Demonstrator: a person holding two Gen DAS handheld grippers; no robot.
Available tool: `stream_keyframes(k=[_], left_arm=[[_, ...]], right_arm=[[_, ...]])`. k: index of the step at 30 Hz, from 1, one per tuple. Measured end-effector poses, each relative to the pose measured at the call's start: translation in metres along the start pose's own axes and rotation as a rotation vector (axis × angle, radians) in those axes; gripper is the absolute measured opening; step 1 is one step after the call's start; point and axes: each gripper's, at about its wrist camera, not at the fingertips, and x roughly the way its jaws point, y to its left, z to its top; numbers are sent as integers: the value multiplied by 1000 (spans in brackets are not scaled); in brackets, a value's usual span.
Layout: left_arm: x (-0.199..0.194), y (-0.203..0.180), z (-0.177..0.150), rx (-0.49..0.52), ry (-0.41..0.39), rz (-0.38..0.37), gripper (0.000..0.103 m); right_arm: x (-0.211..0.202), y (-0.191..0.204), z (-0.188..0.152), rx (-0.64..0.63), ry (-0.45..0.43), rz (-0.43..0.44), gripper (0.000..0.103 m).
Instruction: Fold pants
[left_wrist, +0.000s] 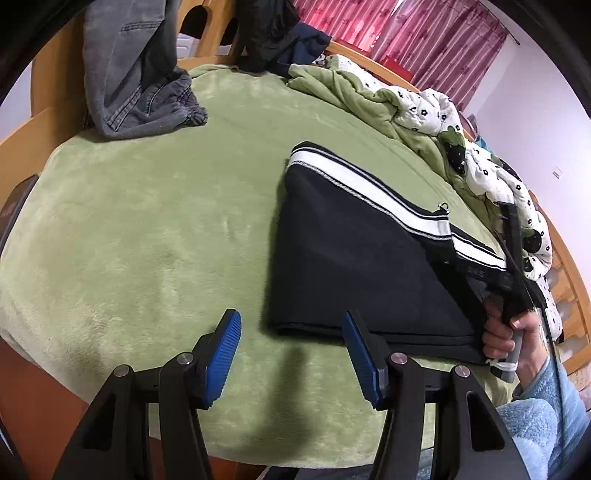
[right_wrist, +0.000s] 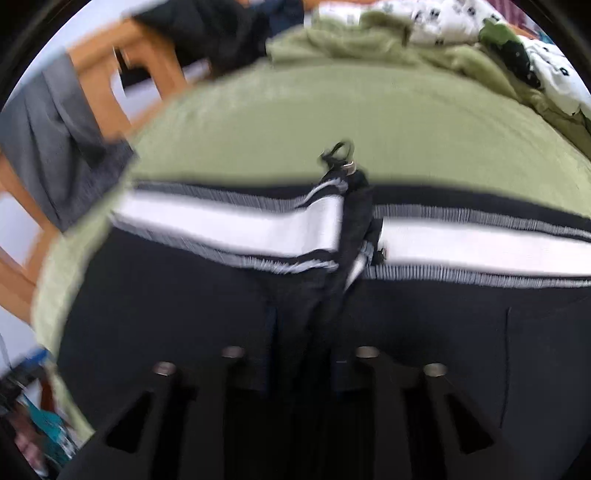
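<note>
Black pants (left_wrist: 351, 258) with a white side stripe (left_wrist: 369, 188) lie folded on the green blanket (left_wrist: 147, 221). My left gripper (left_wrist: 291, 317) hovers open just left of the pants' near corner, its blue pads (left_wrist: 223, 358) bare. A hand (left_wrist: 506, 332) holds my right gripper (left_wrist: 511, 258) at the pants' right edge. In the blurred right wrist view, my right gripper (right_wrist: 306, 332) sits low on the pants (right_wrist: 166, 314). A raised ridge of black cloth runs between its jaws up to a small ring pull (right_wrist: 341, 147), and the jaws look shut on it.
Grey jeans (left_wrist: 136, 85) and dark clothes (left_wrist: 269, 33) hang over the wooden bed frame (left_wrist: 48, 74) at the back. A bunched green and white flowered quilt (left_wrist: 424, 107) lines the right side. Green blanket stretches left of the pants.
</note>
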Motion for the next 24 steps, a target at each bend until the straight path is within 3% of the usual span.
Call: stream_keyframes(k=[2,8,15,18,22,24], left_arm=[[1,4,-2,-9,7,-10,55],[2,14,-9,-51,16,-82,55],[7,7,-12,-51,29,-159,55],[11,15,-16,-103,33,-233,55],[18,28,-19,-187,-5,-264,55],[21,34,-19,-226,-16,-290,55]], right_arm=[[-11,3,-2,-22,11,-11,36],[-64,-5,-10,11,-20,-32,36],[-144,-31,-13,99,-151,-133,42],[-173,-41,-22,145,-170,-158,42],[-204,-52,-47,177,-243,-263,42],[-209,-66,-61,222,-235,-254,42]])
